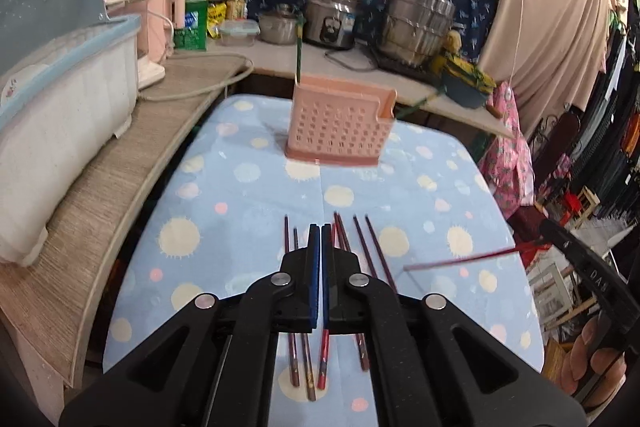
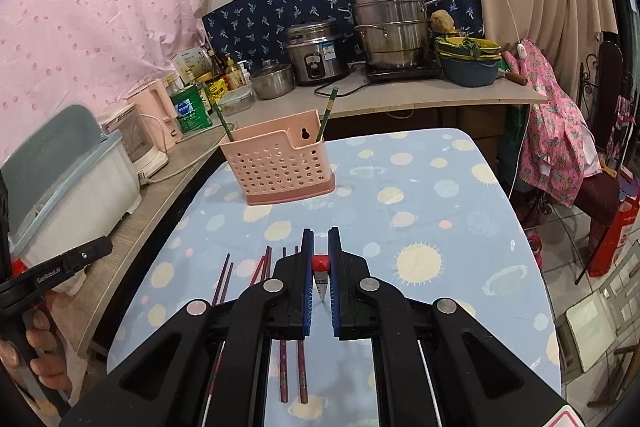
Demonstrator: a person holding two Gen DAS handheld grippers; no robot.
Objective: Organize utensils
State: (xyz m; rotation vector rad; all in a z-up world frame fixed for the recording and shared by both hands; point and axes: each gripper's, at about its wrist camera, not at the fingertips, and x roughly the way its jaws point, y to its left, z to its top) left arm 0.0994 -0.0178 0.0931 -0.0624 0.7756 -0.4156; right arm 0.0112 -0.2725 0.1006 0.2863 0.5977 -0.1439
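Note:
Several dark red chopsticks (image 1: 370,247) lie side by side on the blue spotted table (image 1: 248,211); they also show in the right wrist view (image 2: 224,277). A pink perforated utensil holder (image 1: 340,125) stands at the table's far end and holds two green chopsticks (image 2: 326,115). My left gripper (image 1: 321,227) is shut on a red chopstick (image 1: 323,363) just above the row. My right gripper (image 2: 320,239) is shut on a red chopstick (image 2: 320,273), seen end on; from the left wrist view that stick (image 1: 460,261) points left over the table.
A white dish rack with a grey lid (image 1: 60,99) stands on the left counter. A rice cooker (image 2: 316,53), steel pots (image 2: 390,27) and bottles (image 2: 192,107) line the back counter. Stacked bowls (image 2: 468,61) sit at its right end. Floor and clothes lie right of the table.

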